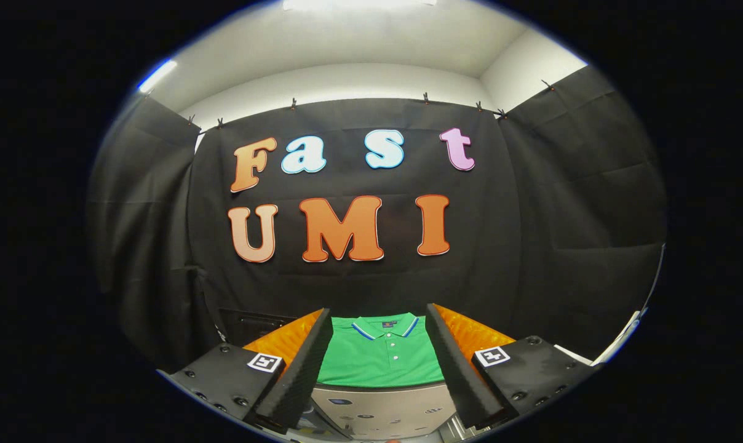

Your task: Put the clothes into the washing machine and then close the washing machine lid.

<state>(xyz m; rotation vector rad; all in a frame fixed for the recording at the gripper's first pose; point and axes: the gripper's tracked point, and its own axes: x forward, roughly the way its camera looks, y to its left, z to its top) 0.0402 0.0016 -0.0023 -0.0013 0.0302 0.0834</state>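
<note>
The fingers [322, 351] are held level and spread apart, gripping nothing; a folded green shirt [381, 360] is seen between them, at twelve o'clock.

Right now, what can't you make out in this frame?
- Green polo shirt: sleeves and hem hidden behind the open tool fingers, gripper view.
- Grey surface under the shirt: cut off below; cannot tell if it is the washing machine.
- Stickers on it: too small.
</note>
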